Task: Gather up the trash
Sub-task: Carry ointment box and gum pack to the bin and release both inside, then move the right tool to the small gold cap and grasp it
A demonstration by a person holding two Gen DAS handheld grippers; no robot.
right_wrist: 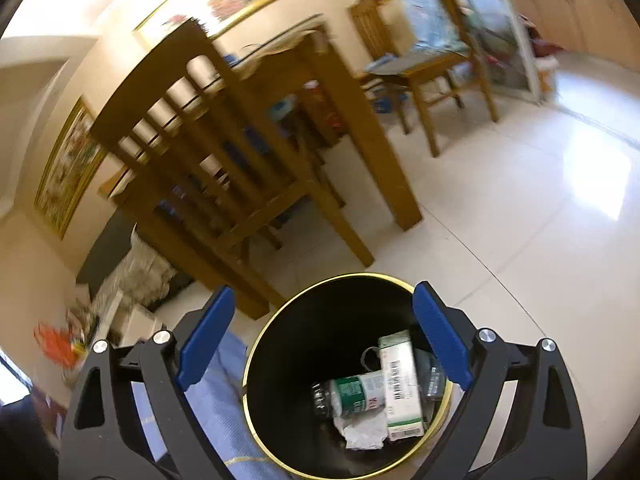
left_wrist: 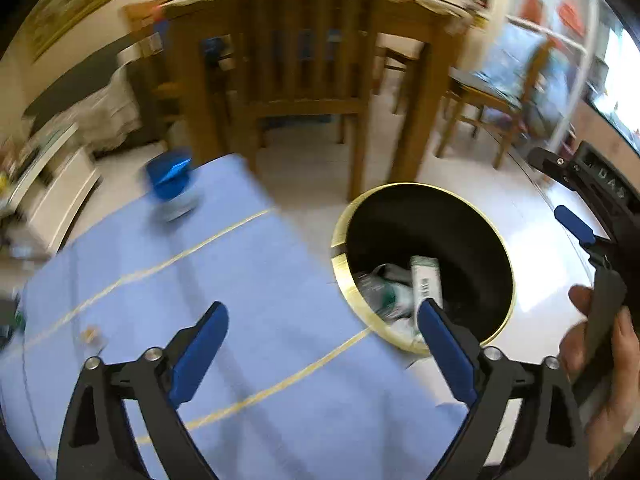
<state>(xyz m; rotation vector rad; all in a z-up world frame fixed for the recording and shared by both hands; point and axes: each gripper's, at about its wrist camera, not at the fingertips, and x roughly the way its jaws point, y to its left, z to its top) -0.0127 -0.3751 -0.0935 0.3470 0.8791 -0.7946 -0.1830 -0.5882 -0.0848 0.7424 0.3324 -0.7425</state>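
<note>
A person is working through a trash pickup in a dining room, holding a black two-finger gripper with blue pads in each hand. The right gripper point(right_wrist: 323, 334) is hovering directly over a round black waste bin with a gold rim point(right_wrist: 250, 364), its jaws spread wide and carrying nothing. Lying in the bin are a white and green carton point(right_wrist: 402, 384), a clear bottle with a green label point(right_wrist: 352, 394), a crumpled white paper point(right_wrist: 366, 432) and what looks like a dark clear wrapper. The left gripper point(left_wrist: 322, 312) is also standing open and empty, poised above a light blue cloth crossed by yellow lines point(left_wrist: 240, 280), which lies beside the bin. A blue-capped container point(left_wrist: 172, 188) is sitting at the cloth's far edge, blurred, and a small scrap point(left_wrist: 90, 336) is lying near the left edge; both appear still to be collected.

The likely risks: the container could tip or roll off the cloth if the fingers knock it before closing, and the tiny scrap could slip between the wide pads.

The carton is showing a barcode; its lettering, and the red print on the bottle label, are too blurred to read.
</note>
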